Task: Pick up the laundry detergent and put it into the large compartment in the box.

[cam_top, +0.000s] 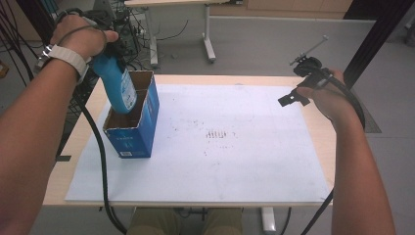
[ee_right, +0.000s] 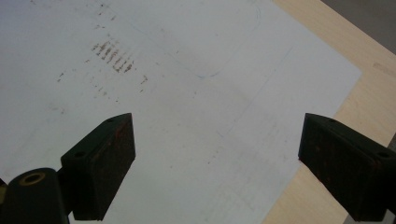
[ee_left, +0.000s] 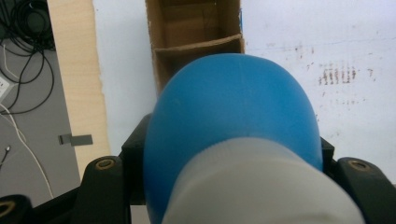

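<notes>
The blue carton (cam_top: 133,123), open-topped and divided, is stood near the left edge of the bench (cam_top: 195,78). The blue bottle (cam_top: 117,84) is clamped in the left gripper (cam_top: 111,51), its base partly lowered into the near compartment; release remains. The right gripper (cam_top: 295,98) is held apart, empty.

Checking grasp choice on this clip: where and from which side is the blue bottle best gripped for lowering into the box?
Grip the bottle at its upper end, from above, as the left gripper does now. Its base is entering the box's narrow open-topped compartment, so a grip lower on the body would likely hit the cardboard walls.
</notes>
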The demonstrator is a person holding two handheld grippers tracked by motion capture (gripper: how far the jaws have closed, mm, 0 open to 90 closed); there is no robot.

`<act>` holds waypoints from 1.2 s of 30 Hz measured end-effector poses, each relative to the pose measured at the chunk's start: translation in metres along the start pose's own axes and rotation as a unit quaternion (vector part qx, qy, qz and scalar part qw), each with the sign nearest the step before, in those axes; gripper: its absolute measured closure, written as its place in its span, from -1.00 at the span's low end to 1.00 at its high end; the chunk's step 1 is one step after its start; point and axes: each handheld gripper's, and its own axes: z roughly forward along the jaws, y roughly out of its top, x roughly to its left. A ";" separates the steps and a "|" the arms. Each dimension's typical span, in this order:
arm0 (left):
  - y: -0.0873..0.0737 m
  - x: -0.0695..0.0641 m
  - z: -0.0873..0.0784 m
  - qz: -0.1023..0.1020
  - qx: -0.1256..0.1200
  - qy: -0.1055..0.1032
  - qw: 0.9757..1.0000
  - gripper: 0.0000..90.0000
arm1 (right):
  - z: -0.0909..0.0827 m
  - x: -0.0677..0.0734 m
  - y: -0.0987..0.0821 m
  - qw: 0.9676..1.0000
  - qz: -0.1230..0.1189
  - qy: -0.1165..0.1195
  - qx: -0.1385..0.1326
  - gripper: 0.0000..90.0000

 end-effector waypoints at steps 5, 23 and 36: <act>0.001 0.001 0.016 0.002 0.006 -0.003 1.000 -0.12 | 0.002 0.001 0.001 1.000 -0.002 0.002 0.001 -0.76; -0.001 -0.003 0.059 0.019 0.010 0.003 1.000 -0.13 | 0.006 0.002 -0.001 1.000 -0.002 0.004 0.001 -0.76; -0.005 -0.009 0.092 0.026 0.009 0.013 1.000 -0.13 | 0.008 0.000 -0.005 1.000 0.001 0.005 0.002 -0.76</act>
